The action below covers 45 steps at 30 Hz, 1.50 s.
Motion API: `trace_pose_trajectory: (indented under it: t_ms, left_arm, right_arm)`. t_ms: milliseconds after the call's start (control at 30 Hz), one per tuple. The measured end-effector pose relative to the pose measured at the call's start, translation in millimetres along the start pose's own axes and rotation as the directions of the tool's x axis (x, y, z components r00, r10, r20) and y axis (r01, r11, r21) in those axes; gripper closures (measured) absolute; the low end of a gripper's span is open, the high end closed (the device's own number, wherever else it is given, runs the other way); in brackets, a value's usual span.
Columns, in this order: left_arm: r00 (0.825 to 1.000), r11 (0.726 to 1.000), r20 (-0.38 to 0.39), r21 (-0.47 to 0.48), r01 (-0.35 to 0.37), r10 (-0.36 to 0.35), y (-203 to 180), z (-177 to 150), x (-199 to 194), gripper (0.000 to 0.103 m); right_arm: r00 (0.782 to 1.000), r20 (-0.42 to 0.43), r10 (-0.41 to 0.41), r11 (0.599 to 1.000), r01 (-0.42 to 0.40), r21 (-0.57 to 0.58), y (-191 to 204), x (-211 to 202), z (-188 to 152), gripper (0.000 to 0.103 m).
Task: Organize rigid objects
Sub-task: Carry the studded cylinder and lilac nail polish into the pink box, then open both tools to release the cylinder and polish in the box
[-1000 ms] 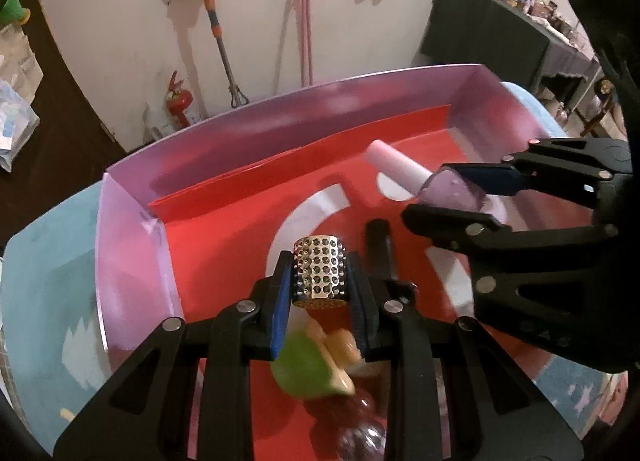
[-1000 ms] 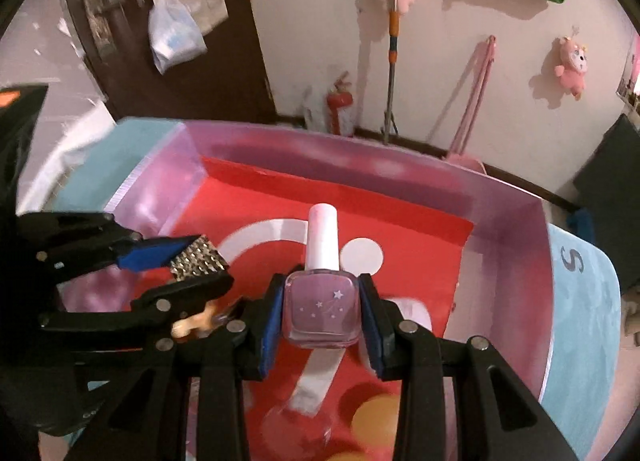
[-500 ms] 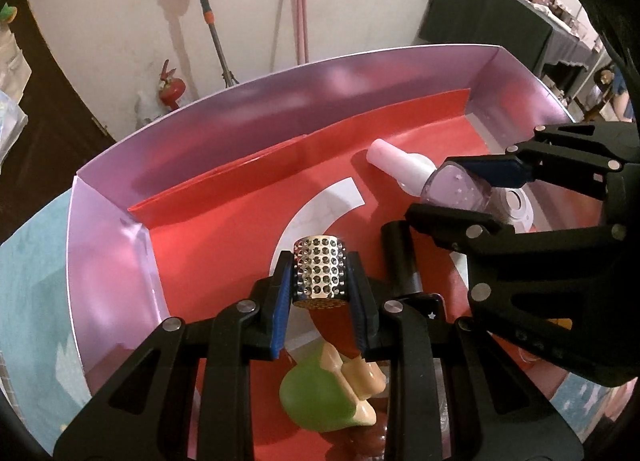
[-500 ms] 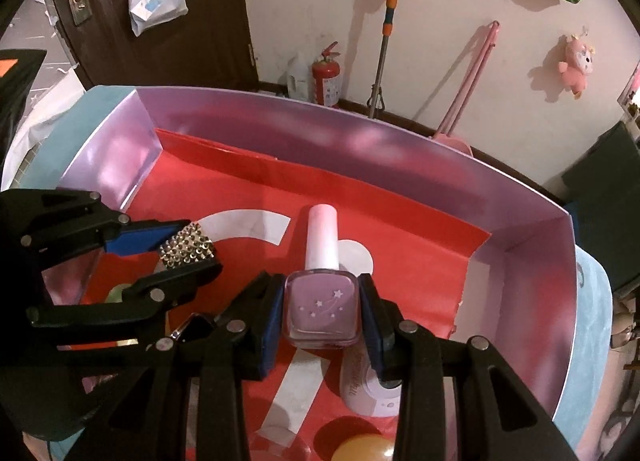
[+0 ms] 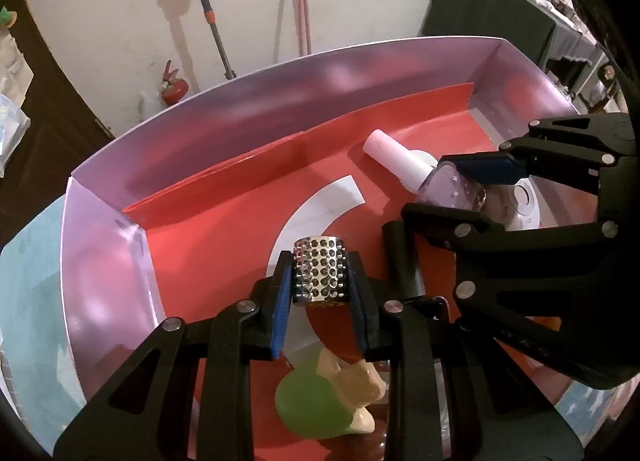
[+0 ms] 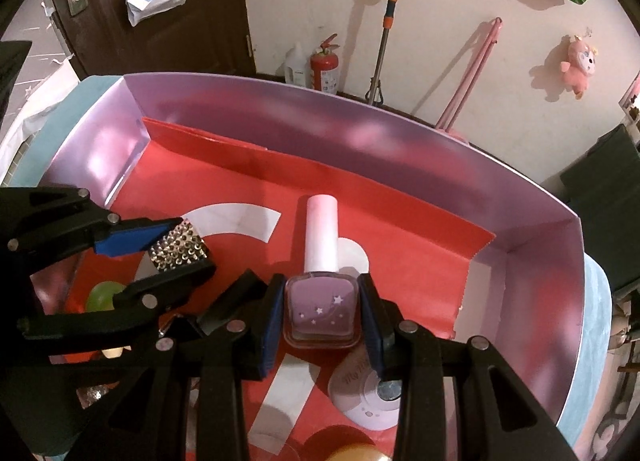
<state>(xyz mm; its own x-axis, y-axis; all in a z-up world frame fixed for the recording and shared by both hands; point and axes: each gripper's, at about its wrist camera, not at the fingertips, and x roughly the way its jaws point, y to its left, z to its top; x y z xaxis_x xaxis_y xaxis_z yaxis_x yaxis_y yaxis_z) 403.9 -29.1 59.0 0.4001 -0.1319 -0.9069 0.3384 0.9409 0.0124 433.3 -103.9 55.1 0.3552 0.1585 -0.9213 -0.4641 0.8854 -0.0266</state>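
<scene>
Both tools grip cargo over the red-lined box [image 6: 532, 245] — left tool [image 5: 320, 281] a studded cylinder [image 5: 319, 273], right tool [image 6: 322, 313] a nail polish bottle [image 6: 320, 309] — so releasing high risks bounces off the green toy [image 5: 312, 405].

toy [image 5: 320, 401] and disc [image 6: 372, 393] in box [image 5: 104, 261]

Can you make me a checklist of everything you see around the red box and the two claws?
Surface: red-floored box with shiny pink walls, on a light blue top.
Job's things: studded silver cylinder; purple nail polish bottle with pink cap.
Clutter: green and cream toy, black tube, round white item, all in the box.
Claws: left claw shut on the cylinder; right claw shut on the bottle.
Cables: nothing seen.
Surroundings: mop, fire extinguisher, pink plush toy, dark door.
</scene>
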Motion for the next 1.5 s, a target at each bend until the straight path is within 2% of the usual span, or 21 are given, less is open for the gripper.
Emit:
trace_pose_trajectory:
  t_ms: [833, 1000, 1100, 1167, 1233, 1367, 1500]
  left_arm:
    - [1.000, 1.000, -0.004, -0.013, 0.011, -0.011, 5, 0, 1, 0.078]
    - [1.000, 0.999, 0.000, -0.029, 0.026, -0.026, 10, 2, -1, 0.077]
    - [1.000, 0.999, 0.013, -0.033, 0.016, -0.016, 12, 3, -3, 0.071]
    - [1.000, 0.999, 0.028, -0.046, 0.005, -0.004, 15, 3, -6, 0.052]
    - [0.999, 0.999, 0.046, -0.052, -0.012, 0.015, 19, 2, -9, 0.045]
    - [0.998, 0.997, 0.056, -0.081, 0.016, -0.012, 26, 3, -15, 0.043]
    - [0.997, 0.996, 0.076, -0.084, 0.011, -0.005, 26, 1, -25, 0.042]
  right_arm:
    - [1.000, -0.009, 0.005, 1.000, -0.005, 0.003, 0, 1, -1, 0.064]
    - [1.000, -0.004, 0.002, 1.000, -0.002, 0.008, -1, 1, -3, 0.060]
    - [1.000, -0.002, 0.002, 1.000, -0.002, 0.014, -2, 0, -5, 0.058]
    - [1.000, -0.002, 0.006, 1.000, -0.006, 0.019, -4, -1, -6, 0.057]
    - [1.000, -0.001, -0.004, 1.000, 0.004, 0.021, -6, -3, -8, 0.057]
    - [1.000, 0.014, 0.010, 0.999, -0.011, 0.040, -11, -11, -9, 0.052]
    - [1.000, 0.031, -0.001, 0.999, 0.000, 0.037, -11, -23, -11, 0.050]
